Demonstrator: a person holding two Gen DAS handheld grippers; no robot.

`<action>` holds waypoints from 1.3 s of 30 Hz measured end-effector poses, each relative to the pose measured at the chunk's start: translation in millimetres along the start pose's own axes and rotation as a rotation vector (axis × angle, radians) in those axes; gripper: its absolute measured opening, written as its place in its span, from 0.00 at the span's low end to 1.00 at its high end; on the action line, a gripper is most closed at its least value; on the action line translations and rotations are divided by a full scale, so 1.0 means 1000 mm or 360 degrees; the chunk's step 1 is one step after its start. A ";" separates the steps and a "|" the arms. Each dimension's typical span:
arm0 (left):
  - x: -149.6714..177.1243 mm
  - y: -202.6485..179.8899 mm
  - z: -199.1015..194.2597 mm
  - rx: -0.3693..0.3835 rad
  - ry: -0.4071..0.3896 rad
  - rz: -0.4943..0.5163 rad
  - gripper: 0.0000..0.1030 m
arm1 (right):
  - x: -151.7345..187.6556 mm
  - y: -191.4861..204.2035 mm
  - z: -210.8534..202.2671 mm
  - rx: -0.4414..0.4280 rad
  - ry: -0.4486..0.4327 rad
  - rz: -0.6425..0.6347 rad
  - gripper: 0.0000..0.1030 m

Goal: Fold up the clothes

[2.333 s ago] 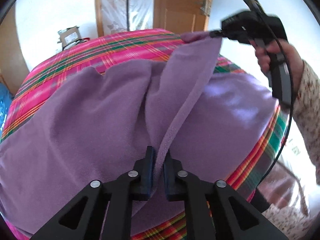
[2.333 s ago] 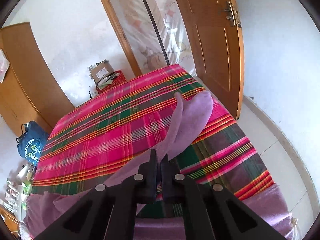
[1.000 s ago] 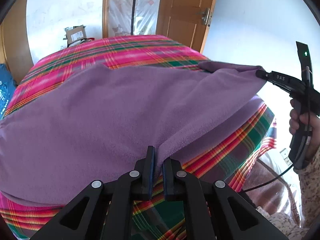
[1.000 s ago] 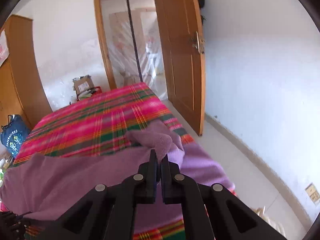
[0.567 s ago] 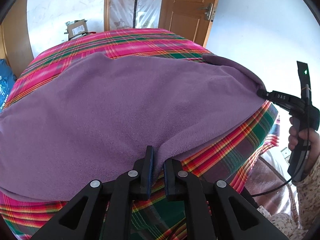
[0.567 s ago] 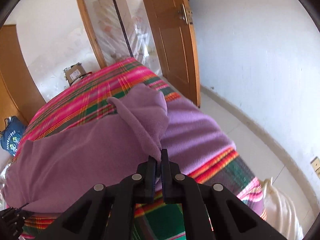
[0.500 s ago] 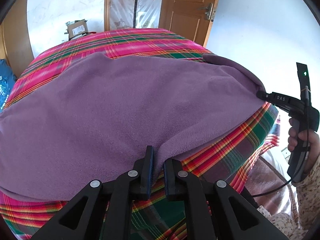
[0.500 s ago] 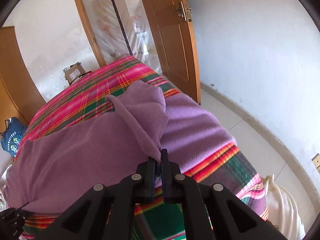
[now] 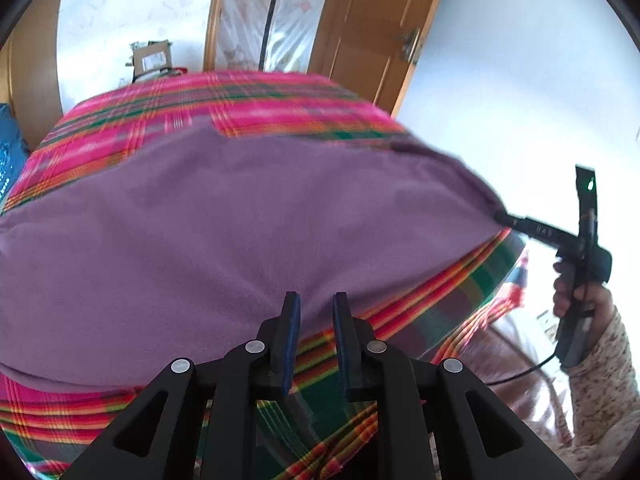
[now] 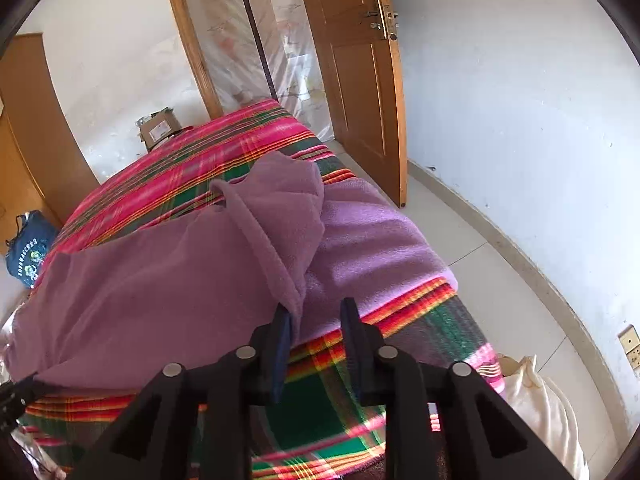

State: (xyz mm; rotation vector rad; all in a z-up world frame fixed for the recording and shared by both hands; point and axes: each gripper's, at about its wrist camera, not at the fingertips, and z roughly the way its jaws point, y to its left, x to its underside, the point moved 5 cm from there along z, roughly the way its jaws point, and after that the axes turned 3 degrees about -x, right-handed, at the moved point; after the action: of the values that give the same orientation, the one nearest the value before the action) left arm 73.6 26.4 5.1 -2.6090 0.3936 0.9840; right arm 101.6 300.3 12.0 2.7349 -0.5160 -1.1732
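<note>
Gaping apart w/ a clear gap, the left gripper (image 9: 316, 312) has its two blue-padded fingers (image 9: 291, 320) spread to about a moderate width; the purple fleece garment (image 9: 240, 232) shows thru the gap, its near hem lying just past the tips, and no cloth is pinched btwn the pads. Whether the tips brush the hem can't be told. In the right wrist view the right gripper (image 10: 316, 320) is likewise parted, somewhat wider; a rolled fold of the fleece (image 10: 276, 248) hangs against the inner face of its left finger (image 10: 282, 334), touching it, while the other finger stands apart from the cloth, so nothing is clamped. From the left wrist view the right gripper (image 9: 520, 222) sits at the garment's far right corner, tip touching or just at the fabric edge, held by the person's hand (image 9: 576, 292) in a speckled sleeve; its jaw state isn't readable there. Garment lies spread flat on the plaid bed cover (image 9: 192, 108), long axis running left-right across the near end of the bed, near hem parallel to the bed's front edge, w/ a strip of plaid showing below it. One lumpy folded flap (image 10: 288, 192) rises near the right end, pointing toward the far side of the bed. Beyond: wooden door (image 10: 352, 80), cardboard box (image 10: 160, 128), blue bag (image 10: 28, 248) on the floor at left, white sack (image 10: 540, 400) beside the bed at right.
</note>
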 end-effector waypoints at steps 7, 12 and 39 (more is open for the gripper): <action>-0.019 0.001 0.002 0.0054 -0.0048 -0.0061 0.25 | -0.027 0.019 -0.016 0.0016 -0.0114 -0.0142 0.26; -0.019 -0.001 0.023 0.0053 0.0047 -0.0055 0.25 | -0.032 0.028 -0.011 0.0149 -0.0043 -0.0273 0.26; -0.037 -0.002 0.072 0.0184 0.0247 -0.0061 0.25 | -0.066 0.073 0.029 0.0164 -0.0062 -0.0578 0.35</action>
State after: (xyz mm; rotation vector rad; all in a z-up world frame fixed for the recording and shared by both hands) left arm 5.6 61.9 -20.9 -2.5853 0.4231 0.7264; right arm 19.4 256.1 54.5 2.9863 -0.0827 -1.3088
